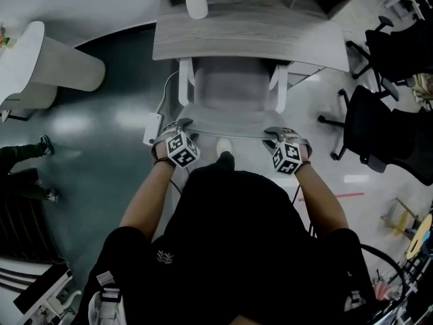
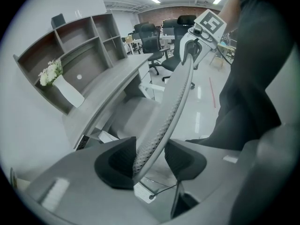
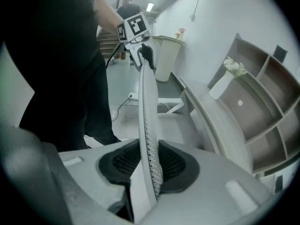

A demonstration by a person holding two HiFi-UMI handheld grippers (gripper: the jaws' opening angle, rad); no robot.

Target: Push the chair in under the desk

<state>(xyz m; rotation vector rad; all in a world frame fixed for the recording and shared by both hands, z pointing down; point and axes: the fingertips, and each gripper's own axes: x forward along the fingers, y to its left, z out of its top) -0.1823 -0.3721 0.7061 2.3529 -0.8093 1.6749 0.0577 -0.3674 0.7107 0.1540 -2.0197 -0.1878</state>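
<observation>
Chair back (image 1: 230,119) stands between both sets of jaws; right gripper (image 3: 149,165) pinches it, left gripper (image 2: 150,156) seems to pinch too.

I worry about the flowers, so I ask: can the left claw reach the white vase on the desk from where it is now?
Probably not. The left claw is closed on the top of the chair back, and the chair seat and the desk lie between it and the vase.
</observation>
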